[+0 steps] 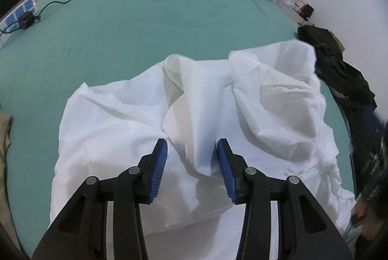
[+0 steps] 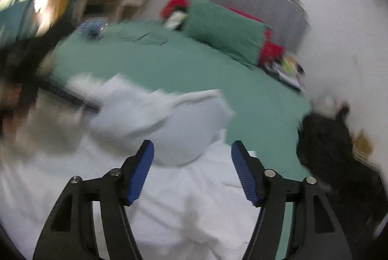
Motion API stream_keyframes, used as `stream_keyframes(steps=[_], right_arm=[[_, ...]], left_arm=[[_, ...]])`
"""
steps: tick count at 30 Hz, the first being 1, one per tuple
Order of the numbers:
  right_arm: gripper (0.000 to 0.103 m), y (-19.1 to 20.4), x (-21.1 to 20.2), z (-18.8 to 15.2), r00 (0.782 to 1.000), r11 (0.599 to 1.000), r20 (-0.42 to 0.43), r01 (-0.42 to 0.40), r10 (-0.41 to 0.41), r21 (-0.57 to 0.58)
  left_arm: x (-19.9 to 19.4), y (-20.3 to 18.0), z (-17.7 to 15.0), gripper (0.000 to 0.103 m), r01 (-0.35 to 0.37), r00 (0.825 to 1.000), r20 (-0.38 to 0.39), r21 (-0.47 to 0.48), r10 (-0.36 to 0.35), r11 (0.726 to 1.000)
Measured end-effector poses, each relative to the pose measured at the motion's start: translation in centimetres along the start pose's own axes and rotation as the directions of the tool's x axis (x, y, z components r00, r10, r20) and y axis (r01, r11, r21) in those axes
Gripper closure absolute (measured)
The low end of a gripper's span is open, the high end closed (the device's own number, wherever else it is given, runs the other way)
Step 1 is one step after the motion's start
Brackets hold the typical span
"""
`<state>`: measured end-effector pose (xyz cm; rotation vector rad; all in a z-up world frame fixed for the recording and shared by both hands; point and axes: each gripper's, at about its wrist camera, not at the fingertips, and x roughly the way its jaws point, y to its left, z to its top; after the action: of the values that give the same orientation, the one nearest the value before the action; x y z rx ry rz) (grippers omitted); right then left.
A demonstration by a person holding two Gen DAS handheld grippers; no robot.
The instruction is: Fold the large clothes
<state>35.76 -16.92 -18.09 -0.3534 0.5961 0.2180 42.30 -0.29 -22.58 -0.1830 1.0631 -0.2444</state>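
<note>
Left wrist view: a crumpled white garment [image 1: 194, 119] is seen heaped on the green bed [image 1: 145, 24], near its foot; the left gripper [image 1: 192, 150] is held open over a ridge of cloth, gripping nothing. The right gripper [image 2: 192, 153] is likewise open and empty above the garment. Spreading seems in hand; an edge must next be pinched

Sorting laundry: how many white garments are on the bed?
1: a crumpled white garment near the bed's foot, under both open tongs. Folds may hide more.

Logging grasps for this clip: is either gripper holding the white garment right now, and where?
Neither. The left gripper and right gripper are both open above the white garment.
</note>
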Motion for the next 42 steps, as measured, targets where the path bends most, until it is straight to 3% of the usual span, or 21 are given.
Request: stream_keyframes(steps=[3, 5, 10, 13, 18, 20, 21, 24, 25, 28, 31, 33, 35, 37, 39, 42], right_arm=[[0.031, -3.8, 4.5, 3.9, 0.991, 0.965, -0.079, -0.081, 0.104, 0.251], [0.031, -4.5, 6.1, 3.7, 0.974, 0.915, -0.126, -0.126, 0.187, 0.383], [0.031, -4.9, 9.3, 4.4, 0.943, 0.811, -0.159, -0.157, 0.293, 0.563], [0.031, -4.4, 9.0, 3.5, 0.939, 0.813, -0.193, -0.130, 0.285, 0.567], [0.031, -4.1, 8.6, 0.7, 0.936, 0.859, -0.222, -0.133, 0.273, 0.494], [0.032, -5.1, 7.7, -0.6, 0.937, 0.860, -0.220, -0.133, 0.271, 0.493], [0.032, -5.6, 7.5, -1.7, 0.936, 0.855, -0.222, -0.131, 0.274, 0.502], [0.033, -7.2, 6.4, -3.6, 0.932, 0.827, -0.200, -0.153, 0.302, 0.541], [0.034, -7.6, 6.0, -4.1, 0.931, 0.815, -0.186, -0.164, 0.315, 0.556], [0.049, -8.9, 5.2, -5.5, 0.909, 0.712, -0.060, -0.281, 0.413, 0.644], [0.064, -9.7, 4.8, -4.7, 0.890, 0.633, 0.069, -0.373, 0.450, 0.679], [0.064, -9.8, 4.4, -3.9, 0.879, 0.614, 0.146, -0.427, 0.453, 0.663], [0.064, -9.4, 4.5, -3.8, 0.883, 0.623, 0.134, -0.418, 0.451, 0.661], [0.064, -8.8, 5.2, -5.0, 0.881, 0.635, 0.071, -0.391, 0.468, 0.666], [0.064, -7.6, 5.3, -6.6, 0.895, 0.703, -0.040, -0.320, 0.445, 0.635], [0.064, -6.0, 4.8, -8.2, 0.894, 0.795, -0.165, -0.270, 0.416, 0.543]], left_arm=[[0.4, 1.1, 0.1, 0.058, -0.009, 1.000, -0.007, -0.011, 0.009, 1.000], [0.7, 0.7, -0.5, 0.058, -0.023, 1.000, -0.007, 0.004, 0.023, 1.000], [0.9, -0.5, -1.6, 0.058, -0.017, 1.000, -0.005, 0.025, 0.017, 1.000], [0.9, -1.0, -1.8, 0.058, -0.025, 1.000, 0.010, 0.059, 0.025, 0.998], [1.3, -1.7, -2.1, 0.058, 0.002, 1.000, 0.001, 0.072, -0.002, 0.997], [1.3, -1.5, -2.2, 0.070, -0.005, 1.000, 0.018, 0.065, 0.003, 0.998], [1.3, -1.6, -2.3, 0.080, -0.026, 0.999, 0.036, 0.063, 0.024, 0.998], [0.8, -1.9, -2.5, 0.089, -0.036, 0.994, 0.100, 0.045, 0.032, 0.998], [0.2, -2.0, -2.5, 0.090, -0.039, 0.991, 0.133, 0.038, 0.034, 0.999], [-2.3, -2.1, -1.9, 0.093, -0.062, 0.967, 0.250, 0.022, 0.055, 0.998], [-5.6, -2.1, -0.7, 0.094, -0.088, 0.925, 0.370, -0.007, 0.084, 0.996], [-7.2, -1.9, -0.1, 0.094, -0.125, 0.901, 0.417, -0.008, 0.117, 0.992], [-7.0, -1.7, 0.4, 0.094, -0.154, 0.909, 0.395, 0.013, 0.137, 0.988], [-5.8, -1.4, 0.1, 0.093, -0.169, 0.932, 0.330, 0.027, 0.151, 0.985], [-5.1, -0.6, -1.6, 0.093, -0.187, 0.944, 0.282, 0.039, 0.169, 0.982], [-4.0, 1.0, -4.0, 0.091, -0.185, 0.962, 0.208, 0.026, 0.176, 0.982]])
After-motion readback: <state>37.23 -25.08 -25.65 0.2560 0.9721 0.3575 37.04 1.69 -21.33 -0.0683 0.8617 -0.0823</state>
